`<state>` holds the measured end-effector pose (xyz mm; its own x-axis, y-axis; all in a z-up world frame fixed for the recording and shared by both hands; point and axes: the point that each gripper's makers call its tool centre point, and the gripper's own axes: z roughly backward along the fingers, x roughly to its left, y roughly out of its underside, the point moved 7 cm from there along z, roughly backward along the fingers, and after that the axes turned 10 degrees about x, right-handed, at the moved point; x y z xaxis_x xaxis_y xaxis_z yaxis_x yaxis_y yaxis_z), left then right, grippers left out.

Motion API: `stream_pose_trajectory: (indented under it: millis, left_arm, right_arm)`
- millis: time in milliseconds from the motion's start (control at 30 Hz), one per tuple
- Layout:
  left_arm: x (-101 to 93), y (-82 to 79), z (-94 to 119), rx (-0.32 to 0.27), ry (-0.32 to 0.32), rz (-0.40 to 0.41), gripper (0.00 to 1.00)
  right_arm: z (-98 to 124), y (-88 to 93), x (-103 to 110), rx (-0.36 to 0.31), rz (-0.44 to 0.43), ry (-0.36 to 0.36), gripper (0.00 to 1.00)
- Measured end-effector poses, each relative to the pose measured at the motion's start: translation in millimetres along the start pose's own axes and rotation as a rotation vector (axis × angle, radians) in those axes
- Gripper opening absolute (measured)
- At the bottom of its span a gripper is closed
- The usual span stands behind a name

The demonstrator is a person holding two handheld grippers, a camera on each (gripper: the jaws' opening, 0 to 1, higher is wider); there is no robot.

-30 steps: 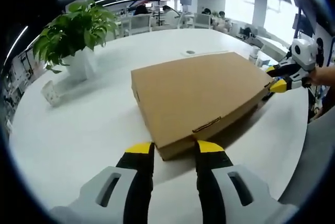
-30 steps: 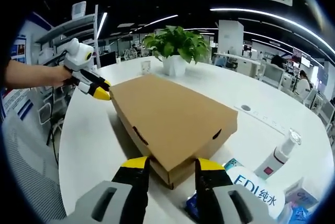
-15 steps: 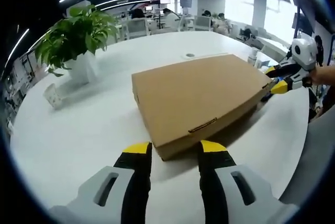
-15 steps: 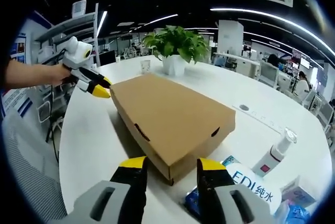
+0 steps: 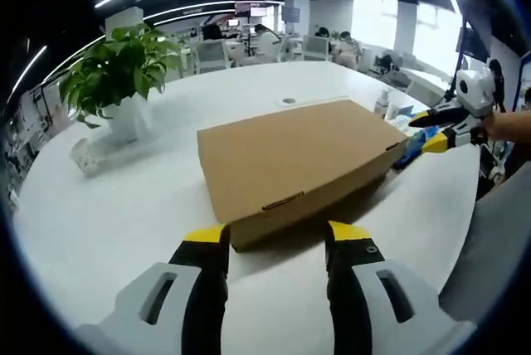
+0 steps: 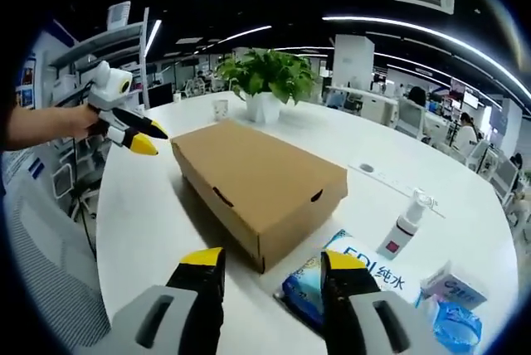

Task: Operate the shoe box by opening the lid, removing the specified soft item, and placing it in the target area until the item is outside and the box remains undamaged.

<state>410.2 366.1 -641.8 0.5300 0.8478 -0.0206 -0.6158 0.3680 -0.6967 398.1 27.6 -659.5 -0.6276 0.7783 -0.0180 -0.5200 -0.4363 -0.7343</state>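
A closed brown cardboard shoe box lies on the white table. My left gripper stands open just short of the box's near end, jaws apart and empty. My right gripper is open too, a little back from the box's opposite end. Each gripper shows in the other's view: the right gripper off the box's far right corner, the left gripper off its far left corner, both clear of the cardboard. The box's contents are hidden.
A potted green plant and a small cup stand beyond the box. A blue wipes pack, a labelled pack, a spray bottle and a blue packet lie by my right gripper. Office desks behind.
Both grippers have drawn back from the box's ends, so the box looks smaller and farther in both views. The box itself stays closed and in place.
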Motion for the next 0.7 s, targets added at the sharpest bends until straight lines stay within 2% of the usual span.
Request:
stream_pose_trajectory:
  millis: [200, 633, 700]
  left_arm:
    - [-18.9, 4.0, 11, -0.029, 0.051, 0.022, 0.53]
    - [-46.4, 9.9, 43, -0.079, 0.073, 0.016, 0.68]
    - [-49.5, 11.4, 46, -0.086, 0.073, 0.013, 0.7]
  right_arm:
    - [17, 5.2, -2, -0.013, -0.035, 0.021, 0.51]
    - [57, 24.3, -4, -0.049, -0.117, 0.084, 0.63]
    - [63, 28.3, -4, -0.05, -0.099, 0.11, 0.64]
